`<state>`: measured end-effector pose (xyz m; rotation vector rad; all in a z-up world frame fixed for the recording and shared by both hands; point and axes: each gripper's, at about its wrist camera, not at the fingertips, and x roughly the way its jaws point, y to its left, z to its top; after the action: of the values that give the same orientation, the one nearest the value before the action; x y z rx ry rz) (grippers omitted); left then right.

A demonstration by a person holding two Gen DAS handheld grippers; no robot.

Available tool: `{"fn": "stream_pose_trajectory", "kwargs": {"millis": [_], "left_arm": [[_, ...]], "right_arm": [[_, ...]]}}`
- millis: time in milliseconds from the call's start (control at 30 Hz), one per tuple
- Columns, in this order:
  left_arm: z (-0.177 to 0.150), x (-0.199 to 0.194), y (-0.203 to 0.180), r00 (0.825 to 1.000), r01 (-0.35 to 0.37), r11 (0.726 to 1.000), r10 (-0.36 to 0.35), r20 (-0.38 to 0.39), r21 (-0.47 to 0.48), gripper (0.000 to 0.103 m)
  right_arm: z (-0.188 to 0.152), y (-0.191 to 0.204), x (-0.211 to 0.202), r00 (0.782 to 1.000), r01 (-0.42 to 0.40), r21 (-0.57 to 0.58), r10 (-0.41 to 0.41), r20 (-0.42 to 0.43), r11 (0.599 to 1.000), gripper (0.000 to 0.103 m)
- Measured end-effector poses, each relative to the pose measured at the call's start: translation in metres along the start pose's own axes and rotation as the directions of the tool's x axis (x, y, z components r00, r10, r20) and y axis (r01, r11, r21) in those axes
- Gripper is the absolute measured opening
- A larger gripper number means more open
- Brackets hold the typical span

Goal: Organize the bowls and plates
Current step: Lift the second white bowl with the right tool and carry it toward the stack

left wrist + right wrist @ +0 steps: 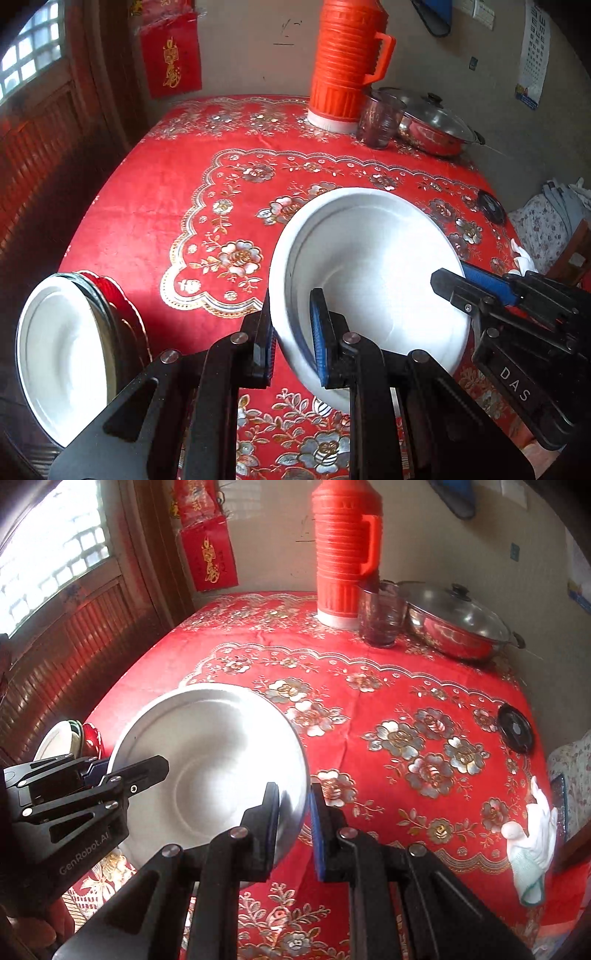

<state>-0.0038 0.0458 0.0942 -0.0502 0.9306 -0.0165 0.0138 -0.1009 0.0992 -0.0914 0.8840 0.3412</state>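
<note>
**Spotter:** What have you got?

**Operator:** I'm carrying the white bowl (369,273) with both tongs at once. My left gripper (293,343) is pinched narrow on its near-left rim, one pad inside, one outside. My right gripper (295,830) is clamped the same way on the opposite rim. The bowl hangs tilted above the red floral tablecloth (177,192), on the near side of the orange thermos (347,62).

**Spotter:** And the stack?

**Operator:** The plate stack (62,350) sits at the table's edge, left of the bowl, far from the thermos: a white plate on top, red ones underneath.

**Spotter:** Risks?

**Operator:** I'd say the rim grips are thin. If my hands drift apart or twist unevenly, a pad could slide off glazed ceramic and drop the bowl. The stack looks close to the edge too, so a heavy landing might shove it over.
</note>
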Motion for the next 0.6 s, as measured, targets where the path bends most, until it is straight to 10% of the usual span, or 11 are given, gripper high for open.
{"fn": "stream_pose_trajectory", "kwargs": {"millis": [600], "left_arm": [[-0.044,-0.071,0.144,0.974,-0.190,0.963,0.209,0.082,-0.193,0.017]], "right_arm": [[0.024,0.162,0.005,0.988,-0.141,-0.257,0.151,0.019,0.956,0.018]]}}
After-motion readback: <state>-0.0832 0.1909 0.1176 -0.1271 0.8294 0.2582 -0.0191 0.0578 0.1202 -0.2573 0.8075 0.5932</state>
